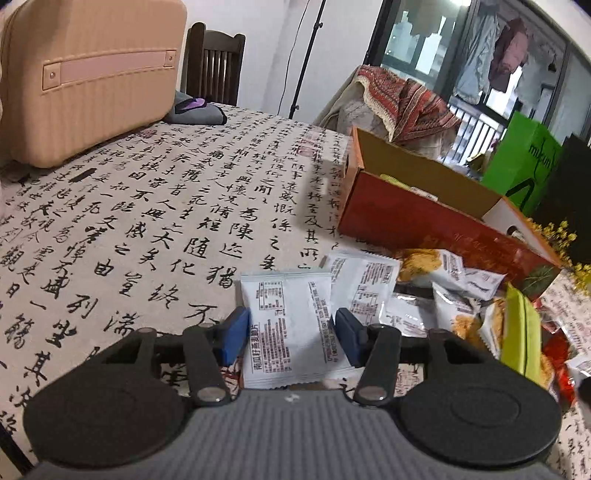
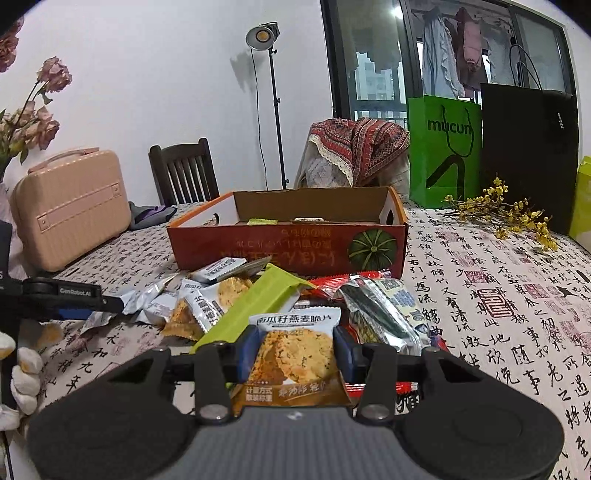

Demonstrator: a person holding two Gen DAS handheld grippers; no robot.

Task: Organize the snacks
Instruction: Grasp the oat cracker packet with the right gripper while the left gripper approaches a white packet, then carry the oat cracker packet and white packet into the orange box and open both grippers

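Floor lamp (image 2: 263,35) being shown only in the right wrist view, oat-crisp packet (image 2: 293,354) being clamped in right gripper (image 2: 295,349), white packet (image 1: 291,325) being pinched between left gripper (image 1: 291,332) pads, snack pile (image 1: 443,295) lying at two o'clock.

Snack packets (image 2: 236,295) lie heaped before the box (image 2: 288,240) on the table (image 2: 498,295).

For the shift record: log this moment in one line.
left gripper: shut on white packet | right gripper: shut on cookie packet | box: open
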